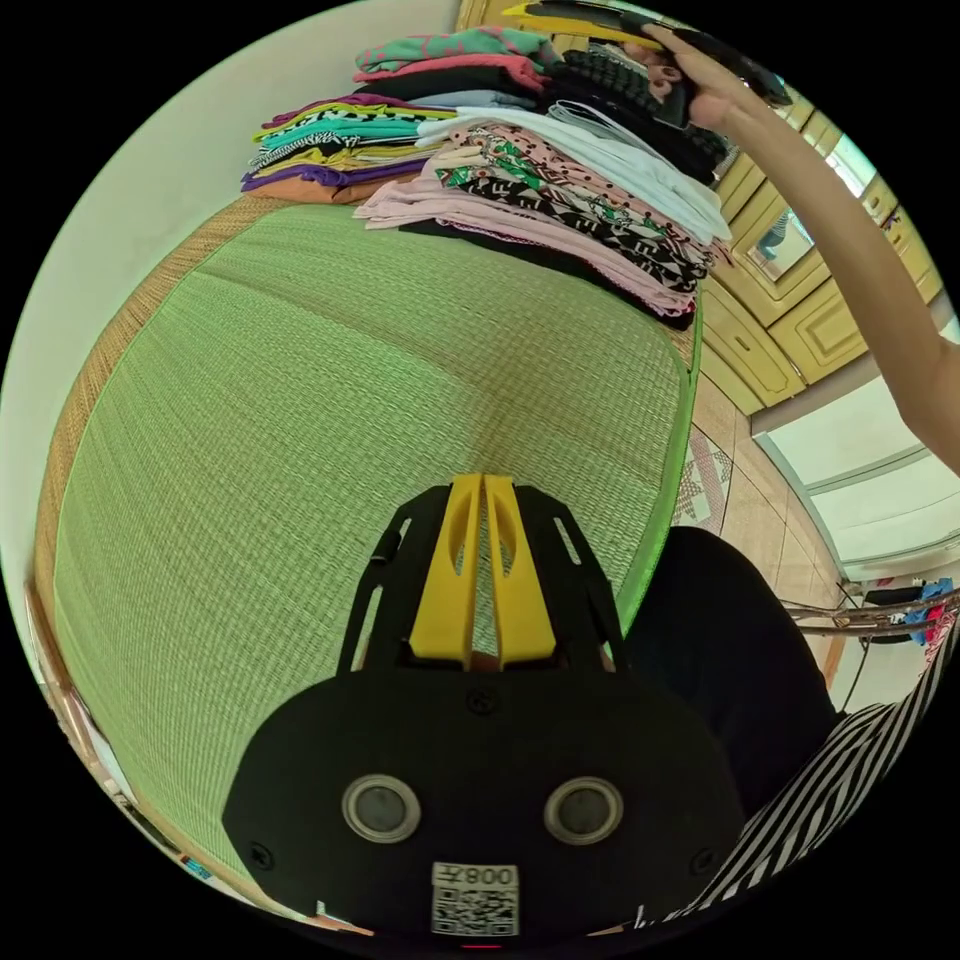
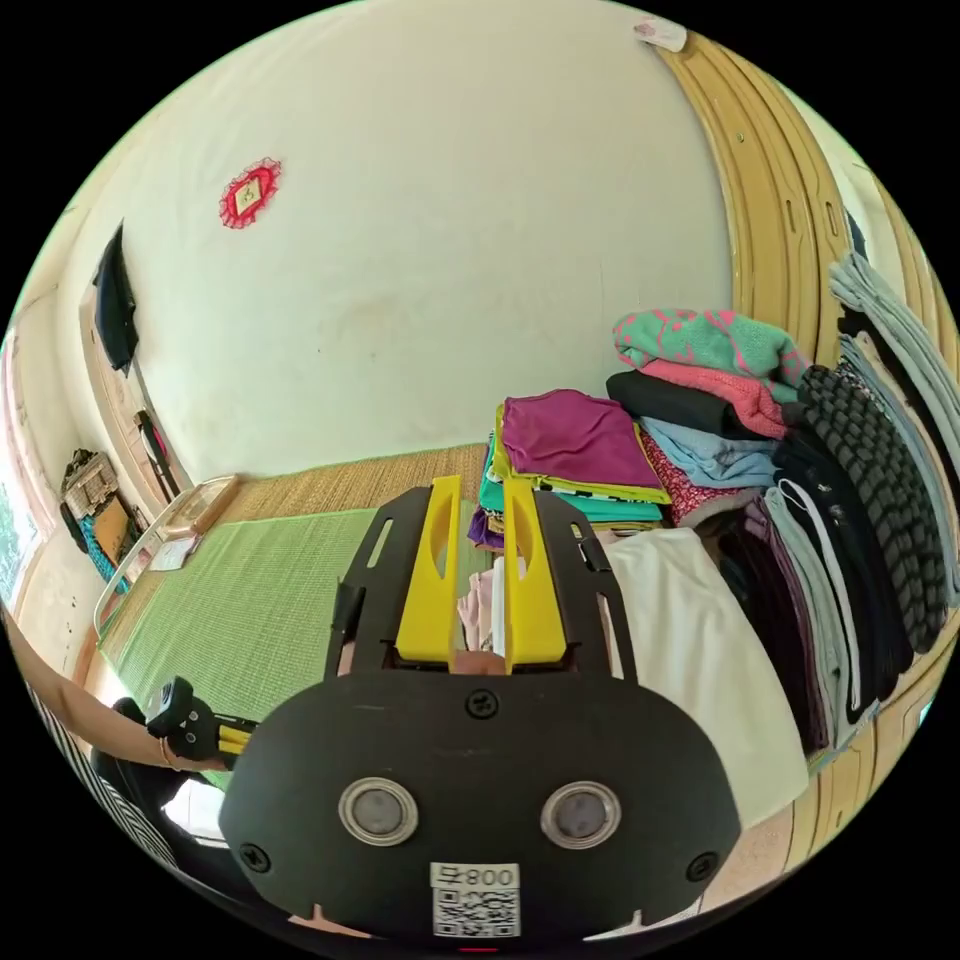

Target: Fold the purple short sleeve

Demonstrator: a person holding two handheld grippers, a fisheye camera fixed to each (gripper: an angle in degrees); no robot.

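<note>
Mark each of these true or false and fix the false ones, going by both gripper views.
1. The left gripper hovers over the green mat with nothing between its jaws. True.
2. The magenta-purple folded garment lies on top of a stack. True.
3. A garment is spread flat on the mat beneath the left gripper. False: that part of the mat is bare.
4. The right gripper is clamped on the white garment. False: its jaws stand slightly apart, holding nothing.
5. The clothes stacks sit at the mat's far end. True.
</note>
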